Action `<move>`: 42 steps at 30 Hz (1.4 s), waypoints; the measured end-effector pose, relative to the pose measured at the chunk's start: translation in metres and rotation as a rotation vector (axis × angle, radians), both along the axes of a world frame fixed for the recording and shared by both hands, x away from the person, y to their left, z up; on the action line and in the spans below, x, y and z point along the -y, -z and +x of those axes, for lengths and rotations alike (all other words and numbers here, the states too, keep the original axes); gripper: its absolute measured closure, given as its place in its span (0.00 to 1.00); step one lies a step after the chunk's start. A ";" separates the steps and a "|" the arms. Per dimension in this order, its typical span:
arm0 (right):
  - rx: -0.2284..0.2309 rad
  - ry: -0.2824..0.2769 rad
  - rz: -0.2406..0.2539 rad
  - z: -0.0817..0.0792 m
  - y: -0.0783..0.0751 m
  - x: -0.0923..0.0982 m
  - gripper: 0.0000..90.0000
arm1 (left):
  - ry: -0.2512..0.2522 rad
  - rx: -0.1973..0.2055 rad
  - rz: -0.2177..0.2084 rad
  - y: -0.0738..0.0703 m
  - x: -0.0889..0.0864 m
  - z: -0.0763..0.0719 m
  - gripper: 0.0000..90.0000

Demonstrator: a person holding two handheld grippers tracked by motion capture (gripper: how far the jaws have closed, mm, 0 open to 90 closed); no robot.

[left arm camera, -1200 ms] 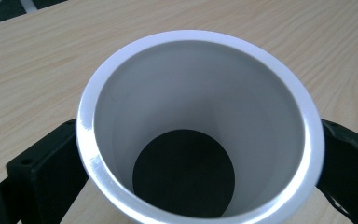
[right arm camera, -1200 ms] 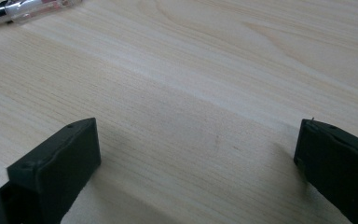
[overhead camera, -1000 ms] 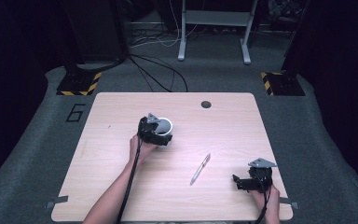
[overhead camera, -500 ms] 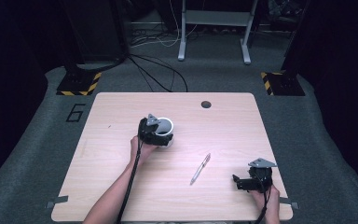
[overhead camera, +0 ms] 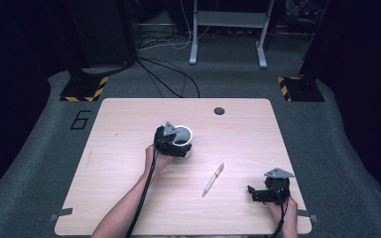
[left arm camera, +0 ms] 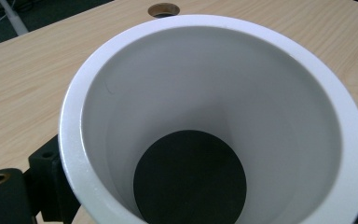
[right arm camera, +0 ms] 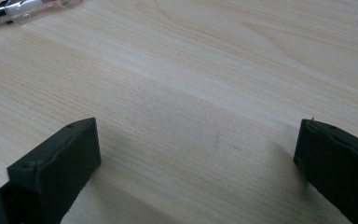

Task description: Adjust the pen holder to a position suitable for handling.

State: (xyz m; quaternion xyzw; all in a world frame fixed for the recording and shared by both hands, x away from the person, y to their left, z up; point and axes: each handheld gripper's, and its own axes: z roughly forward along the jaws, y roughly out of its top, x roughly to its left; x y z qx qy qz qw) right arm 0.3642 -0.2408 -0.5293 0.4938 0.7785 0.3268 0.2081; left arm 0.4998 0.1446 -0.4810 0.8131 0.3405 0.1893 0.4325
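Note:
A white cup with a dark bottom stands a little left of the table's middle. My left gripper is shut on the cup, one jaw on each side of its wall. In the left gripper view I look down into the cup, with a black jaw at its lower left. A clear and silver pen lies flat on the wood to the right of the cup. Near the front right corner my right gripper rests low, open, pointing left toward the pen. In the right gripper view the pen lies beyond the right gripper.
The wooden table has a round cable hole at its far edge. Beyond the table are grey carpet, black cables, a metal desk frame and two yellow-and-black striped bases.

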 end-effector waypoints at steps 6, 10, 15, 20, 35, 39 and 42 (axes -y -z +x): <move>0.000 0.000 0.001 0.000 0.000 0.000 0.00 | 0.009 -0.005 -0.007 0.004 0.009 0.000 0.08; 0.001 0.000 -0.002 0.000 0.000 0.000 0.00 | 0.022 -0.015 0.009 0.006 0.014 -0.001 0.08; -0.002 0.003 0.002 0.000 0.000 0.000 0.00 | 0.032 -0.047 0.015 0.009 0.019 0.000 0.08; -0.002 0.004 0.002 0.000 0.000 0.000 0.00 | 0.043 -0.060 0.017 0.008 0.019 0.000 0.07; -0.001 0.002 0.001 0.000 0.000 0.000 0.00 | 0.068 -0.014 -0.020 -0.015 0.006 -0.020 0.00; -0.001 0.002 0.002 0.000 0.000 0.000 0.00 | 0.077 0.005 -0.036 -0.023 0.001 -0.027 0.00; -0.002 0.002 0.002 0.000 0.000 0.000 0.00 | 0.091 0.035 -0.026 -0.033 -0.002 -0.039 0.00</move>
